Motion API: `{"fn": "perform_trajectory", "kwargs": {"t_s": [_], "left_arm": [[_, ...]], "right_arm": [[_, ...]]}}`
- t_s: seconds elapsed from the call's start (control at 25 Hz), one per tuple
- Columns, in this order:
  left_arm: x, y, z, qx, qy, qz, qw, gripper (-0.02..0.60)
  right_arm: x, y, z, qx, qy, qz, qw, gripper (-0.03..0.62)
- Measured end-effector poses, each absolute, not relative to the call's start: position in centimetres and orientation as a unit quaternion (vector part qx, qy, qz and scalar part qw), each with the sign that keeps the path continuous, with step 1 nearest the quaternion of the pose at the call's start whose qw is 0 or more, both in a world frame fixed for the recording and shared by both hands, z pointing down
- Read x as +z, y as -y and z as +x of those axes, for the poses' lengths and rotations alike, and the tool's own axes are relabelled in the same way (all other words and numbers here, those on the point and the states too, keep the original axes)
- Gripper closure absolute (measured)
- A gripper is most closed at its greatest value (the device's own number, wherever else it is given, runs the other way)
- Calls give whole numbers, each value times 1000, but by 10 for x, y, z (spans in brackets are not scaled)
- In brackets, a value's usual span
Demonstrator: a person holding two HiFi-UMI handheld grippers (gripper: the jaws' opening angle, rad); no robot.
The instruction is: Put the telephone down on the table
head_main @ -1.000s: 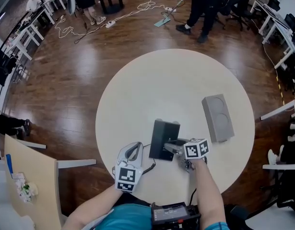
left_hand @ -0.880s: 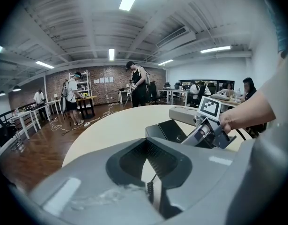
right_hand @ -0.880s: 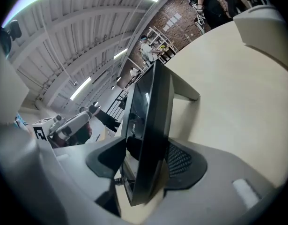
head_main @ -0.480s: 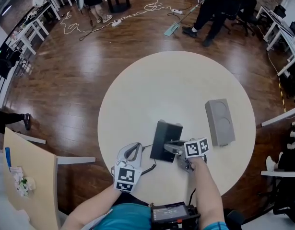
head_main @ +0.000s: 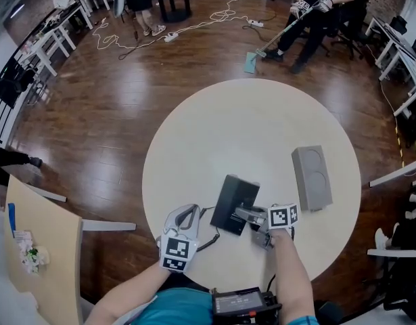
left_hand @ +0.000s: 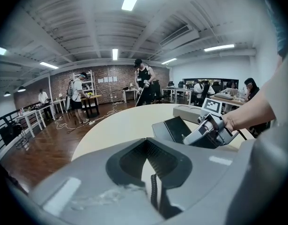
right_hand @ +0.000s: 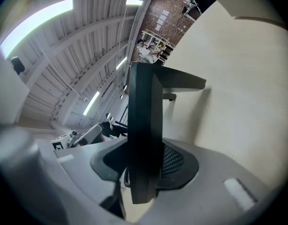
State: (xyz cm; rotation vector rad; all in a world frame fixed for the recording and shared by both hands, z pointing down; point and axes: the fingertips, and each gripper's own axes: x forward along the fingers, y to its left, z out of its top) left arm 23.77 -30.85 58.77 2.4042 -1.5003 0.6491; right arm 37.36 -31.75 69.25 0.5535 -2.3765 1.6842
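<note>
Right hand-held gripper (head_main: 247, 215): the jaws are closing on the near edge of the black telephone (head_main: 229, 198). This edge stands upright between them and fills the gap.
Right marker cube (head_main: 283, 215): it sits on top of the gripper, just in front of the person's hand.
Left hand-held gripper (head_main: 187, 214): the jaw tips are together with nothing between them. It hovers just left of the telephone, apart from it.
Coiled cord (left_hand: 153, 191): it shows in the hollow behind the left tips.
Telephone: it is on the round bench (head_main: 248, 127), in the near part, turned at a slant. I cannot tell if its gripped edge is lifted.
Grey box (head_main: 311, 178): it has two round hollows and lies flat on the bench, to the right of the telephone and apart from it.
Floor (head_main: 93, 114): dark wood with white cables, and people stand at the far side.
</note>
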Motion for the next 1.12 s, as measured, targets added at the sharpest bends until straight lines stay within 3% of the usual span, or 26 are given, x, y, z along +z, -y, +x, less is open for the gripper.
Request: {"fn": "perform_trajectory", "kwargs": {"t_s": [0.2, 0.84, 1.12], "left_arm": [[580, 309, 235, 216, 519, 819, 111, 569], [542, 308, 241, 173, 529, 825, 95, 569], [516, 314, 236, 147, 543, 823, 80, 569]], "right_arm": [[689, 308, 369, 581, 792, 177, 57, 442], [598, 300, 379, 573, 784, 189, -144, 444], [551, 310, 387, 542, 800, 189, -174, 444]]}}
